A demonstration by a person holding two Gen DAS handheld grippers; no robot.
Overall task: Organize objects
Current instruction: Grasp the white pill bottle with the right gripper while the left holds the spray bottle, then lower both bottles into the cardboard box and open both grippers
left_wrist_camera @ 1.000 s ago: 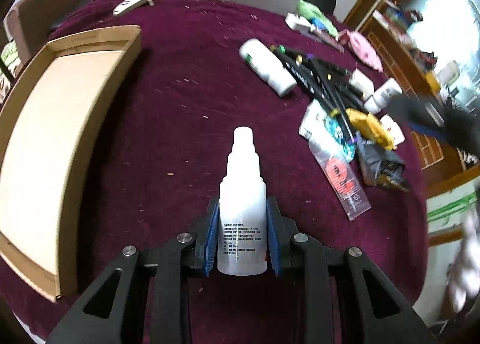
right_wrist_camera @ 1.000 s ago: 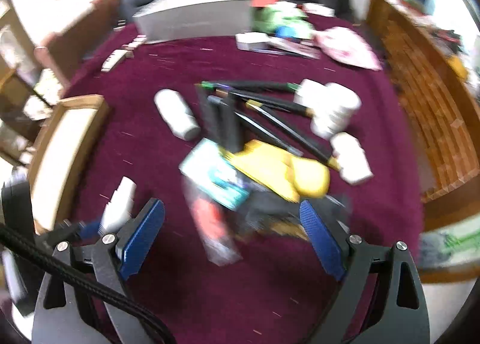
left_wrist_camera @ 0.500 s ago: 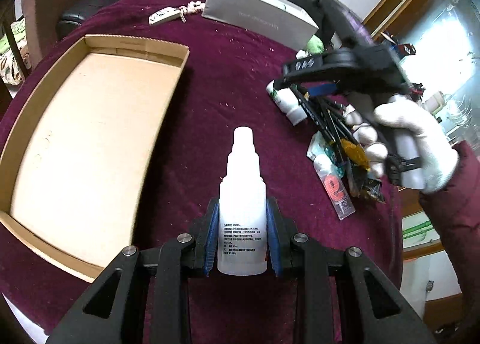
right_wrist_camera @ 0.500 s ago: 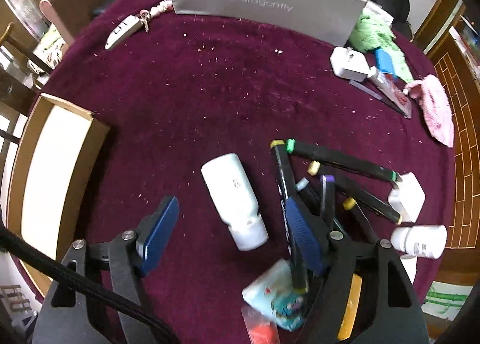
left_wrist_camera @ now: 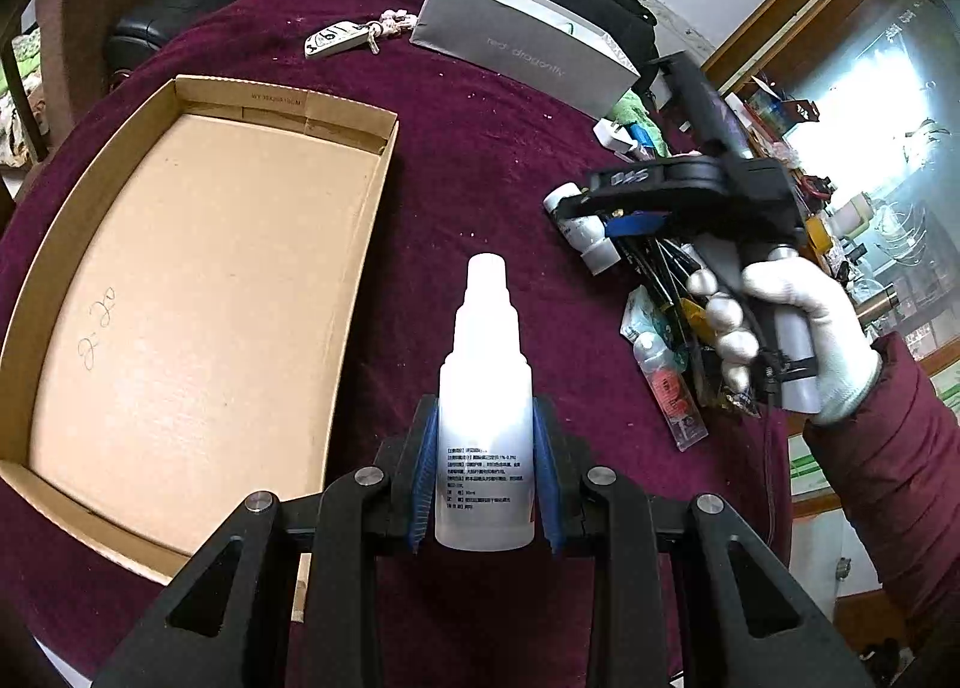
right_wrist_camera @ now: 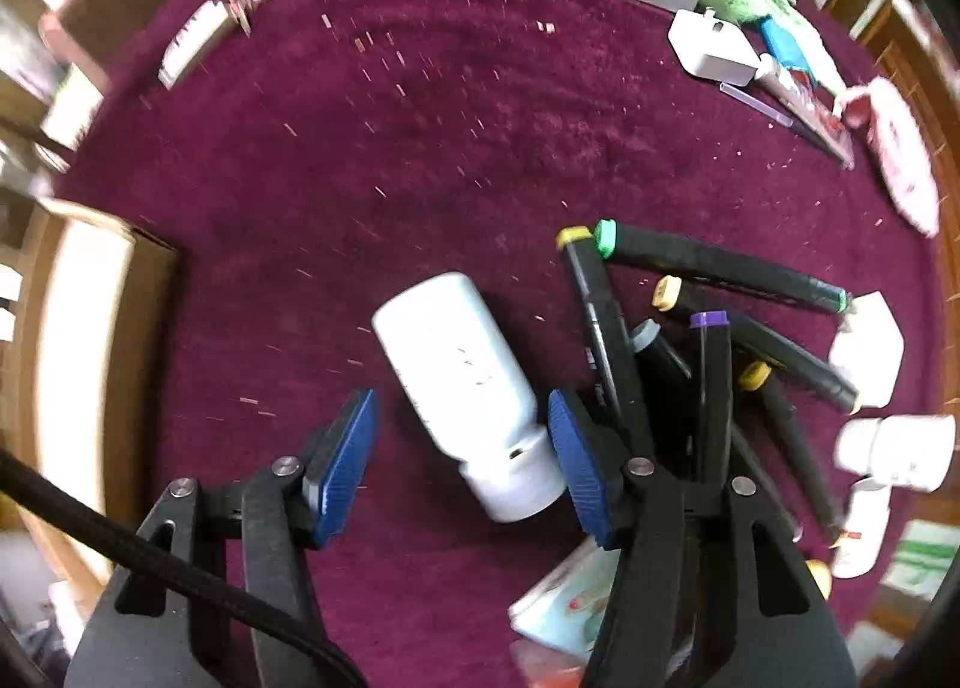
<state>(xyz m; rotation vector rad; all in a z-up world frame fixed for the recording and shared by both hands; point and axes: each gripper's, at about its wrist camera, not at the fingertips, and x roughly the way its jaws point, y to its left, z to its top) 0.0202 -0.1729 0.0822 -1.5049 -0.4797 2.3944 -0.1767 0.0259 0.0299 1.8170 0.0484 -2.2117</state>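
Observation:
My left gripper [left_wrist_camera: 485,466] is shut on a small white dropper bottle [left_wrist_camera: 485,406], held upright beside the right rim of a shallow cardboard box [left_wrist_camera: 198,292]. In the right wrist view a white plastic bottle [right_wrist_camera: 462,376] lies on its side on the maroon cloth, between the blue pads of my right gripper [right_wrist_camera: 459,466]. Those jaws are closing; the left pad stands apart from the bottle, the right pad is close to its cap. The left wrist view shows the right gripper [left_wrist_camera: 606,226] in a white-gloved hand [left_wrist_camera: 798,328] over that bottle.
Several black markers [right_wrist_camera: 714,268] with coloured caps lie right of the bottle, with sachets and small white items. A grey box [left_wrist_camera: 528,58], a key fob [left_wrist_camera: 336,37], a white charger [right_wrist_camera: 711,49] and a pink item [right_wrist_camera: 900,160] sit further back.
My right gripper dropped from above the pile onto the lying white bottle and its jaws narrowed around it. My left gripper carried the dropper bottle leftward, bringing the cardboard box closer.

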